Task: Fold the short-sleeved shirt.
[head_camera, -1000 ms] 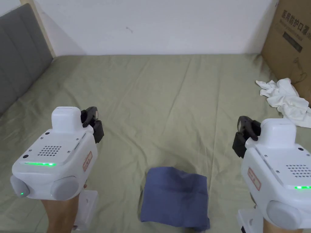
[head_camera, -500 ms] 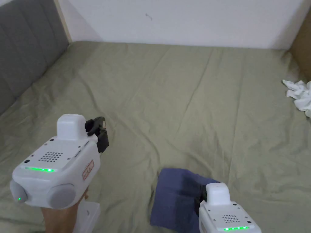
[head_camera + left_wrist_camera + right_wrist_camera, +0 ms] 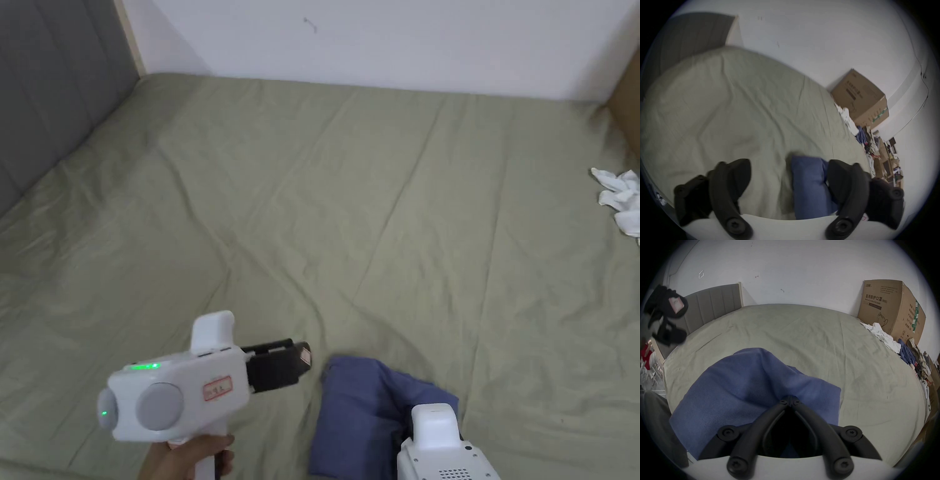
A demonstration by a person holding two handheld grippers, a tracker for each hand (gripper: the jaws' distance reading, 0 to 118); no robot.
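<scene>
Folded blue shirt (image 3: 369, 412) at near edge of bed (image 3: 350, 206), apparently almost finished. Right gripper (image 3: 789, 400) pinching its cloth; left gripper (image 3: 788, 175) spread beside it (empty). Remaining: release, perhaps tidying.

Left claw (image 3: 788, 180) spread wide over green bedsheet (image 3: 721, 113), folded blue shirt (image 3: 810, 186) between its jaws.

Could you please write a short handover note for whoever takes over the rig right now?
Right gripper: jaws closed, pinching a raised ridge of the blue shirt.
Left gripper: open, holding nothing, just left of the shirt.
The shirt lies near the front edge of the green bed sheet, already folded into a compact bundle.
A white cloth sits at the far right, untouched.
Left to do: probably a final fold or tidying; release.
</scene>
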